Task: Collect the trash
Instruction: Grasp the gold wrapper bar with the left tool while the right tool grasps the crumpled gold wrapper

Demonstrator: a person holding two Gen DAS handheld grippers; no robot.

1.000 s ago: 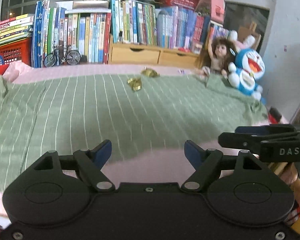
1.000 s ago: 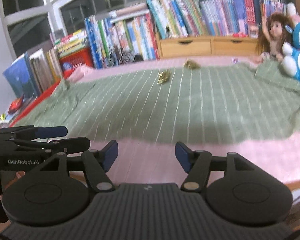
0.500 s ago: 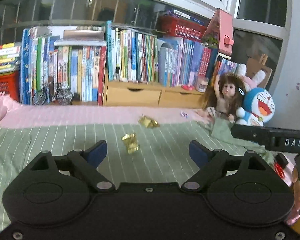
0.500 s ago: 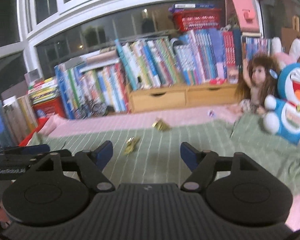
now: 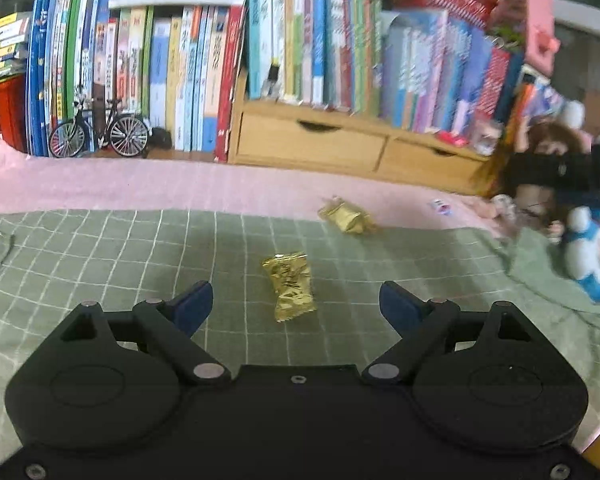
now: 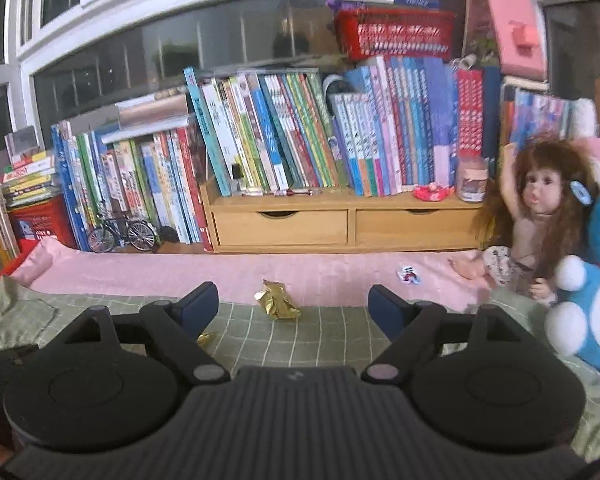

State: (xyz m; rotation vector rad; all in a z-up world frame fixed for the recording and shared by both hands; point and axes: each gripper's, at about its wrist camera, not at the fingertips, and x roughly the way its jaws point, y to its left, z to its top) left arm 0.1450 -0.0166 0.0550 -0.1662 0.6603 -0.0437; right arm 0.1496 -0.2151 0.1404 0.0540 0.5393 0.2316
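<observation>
Green blanket (image 5: 100, 264) w/ gold wrappers (image 5: 290, 286)

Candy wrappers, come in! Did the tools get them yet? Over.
Left tool open, empty. Right tool opening, empty. Two gold wrappers on the bed, untouched. Path clear.

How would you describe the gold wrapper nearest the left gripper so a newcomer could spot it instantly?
Start at the green checked blanket spread over the pink sheet. On it, just ahead of the left gripper, lies the flat gold wrapper. Unlike the crumpled gold wrapper at the blanket's far edge, it is smooth, oblong and wholly on the green.
</observation>
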